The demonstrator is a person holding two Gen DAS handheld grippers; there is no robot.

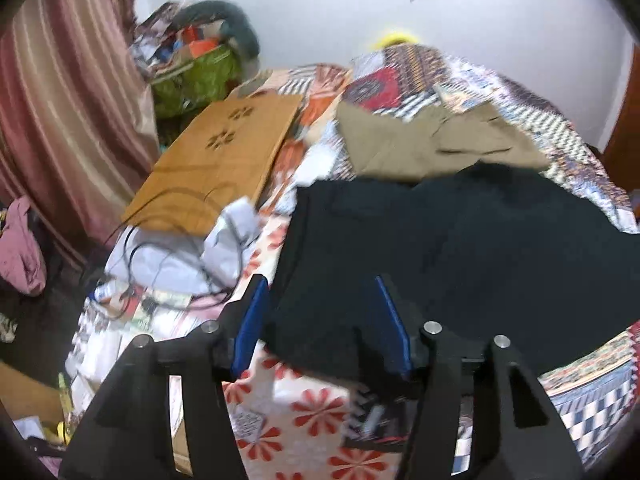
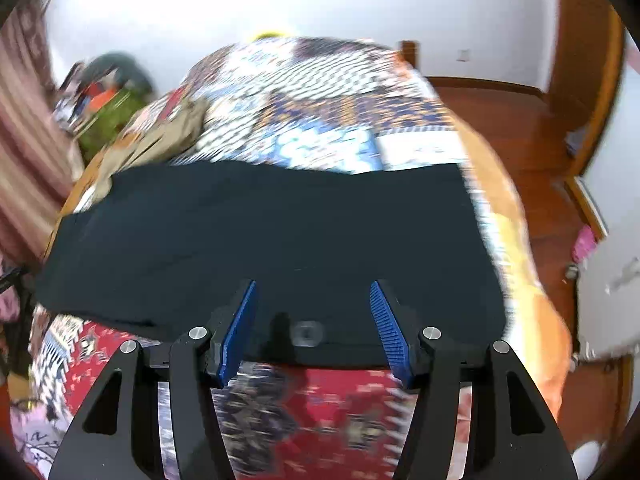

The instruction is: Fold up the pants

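Dark navy pants (image 1: 460,248) lie spread flat across the patterned bedspread (image 1: 316,404). My left gripper (image 1: 319,279) hovers over their near left corner, blue pads apart, nothing pinched between them. In the right wrist view the same pants (image 2: 280,232) stretch from left to right, with a button (image 2: 306,332) at the near hem. My right gripper (image 2: 313,283) stands open just above that hem, and its pads touch no cloth. A second, khaki pair (image 1: 440,144) lies folded beyond the dark pants, also visible as khaki pants (image 2: 172,132) at the far left.
A wooden lap tray (image 1: 216,152) and white cloth with black cables (image 1: 180,252) crowd the bed's left side. A green bag (image 1: 192,76) and a striped curtain (image 1: 60,100) stand further left. Wooden floor (image 2: 520,128) and a door frame (image 2: 580,60) lie right of the bed.
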